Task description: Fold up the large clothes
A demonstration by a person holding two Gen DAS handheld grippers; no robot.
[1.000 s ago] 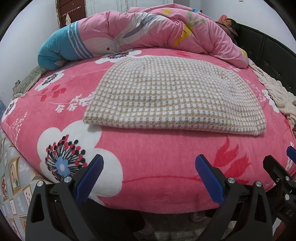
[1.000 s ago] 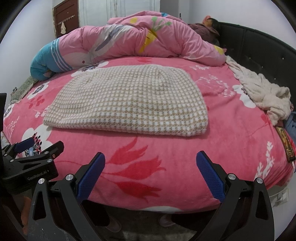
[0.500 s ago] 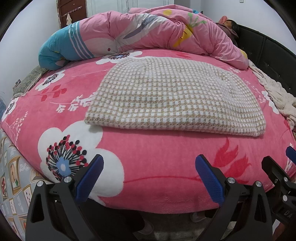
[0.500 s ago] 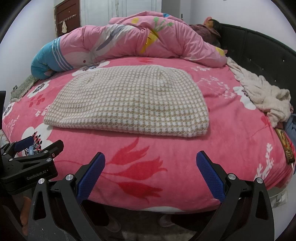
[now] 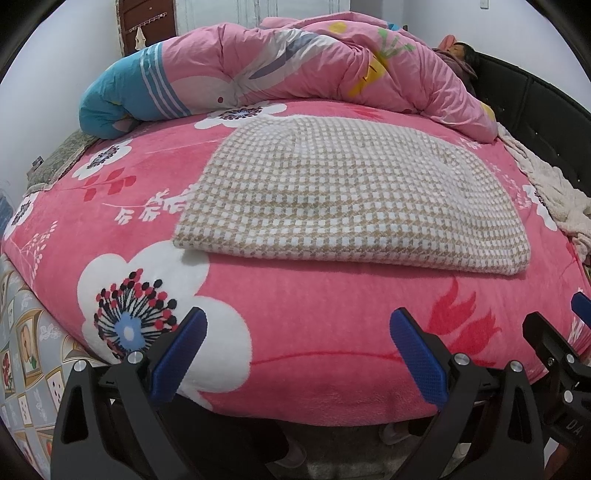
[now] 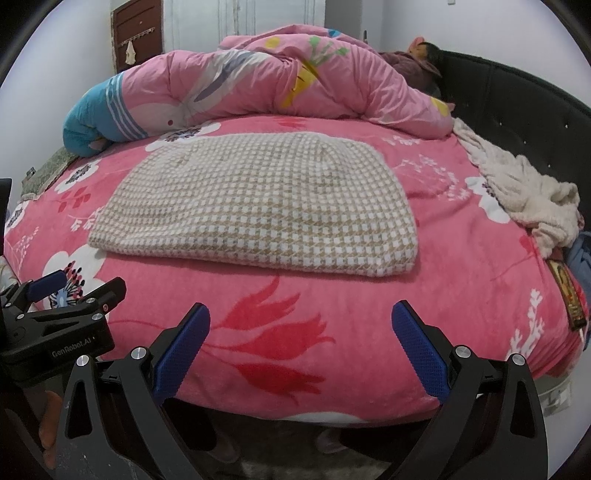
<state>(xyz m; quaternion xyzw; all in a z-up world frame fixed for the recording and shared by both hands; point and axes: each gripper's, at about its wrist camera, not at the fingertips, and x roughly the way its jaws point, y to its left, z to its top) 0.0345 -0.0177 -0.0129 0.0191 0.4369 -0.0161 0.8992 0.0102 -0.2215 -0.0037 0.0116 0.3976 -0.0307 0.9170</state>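
Nearest the cameras, the left gripper is hovering at the near edge of the bed with its blue fingers spread wide, gripping nothing and touching nothing. The right gripper is hanging just beside it, equally wide apart and empty; its tip is also showing at the right edge of the left wrist view, and the left gripper's body is appearing at the left of the right wrist view.

Beyond both tools, the pink floral blanket is covering the bed, and the folded checkered garment is lying flat on it, well apart from either gripper. Its long axis is running left to right across the bed; its thick near edge is facing the grippers, and its far edge is curving toward the bedding behind. In the right wrist view the same garment is sitting left of centre.

To the right, a cream fleece cloth is lying crumpled along the dark padded headboard. Farthest back, a pink quilt with a blue end is lying heaped across the bed, and a person's dark hair is showing beyond it. A brown wooden door is standing against the white wall.
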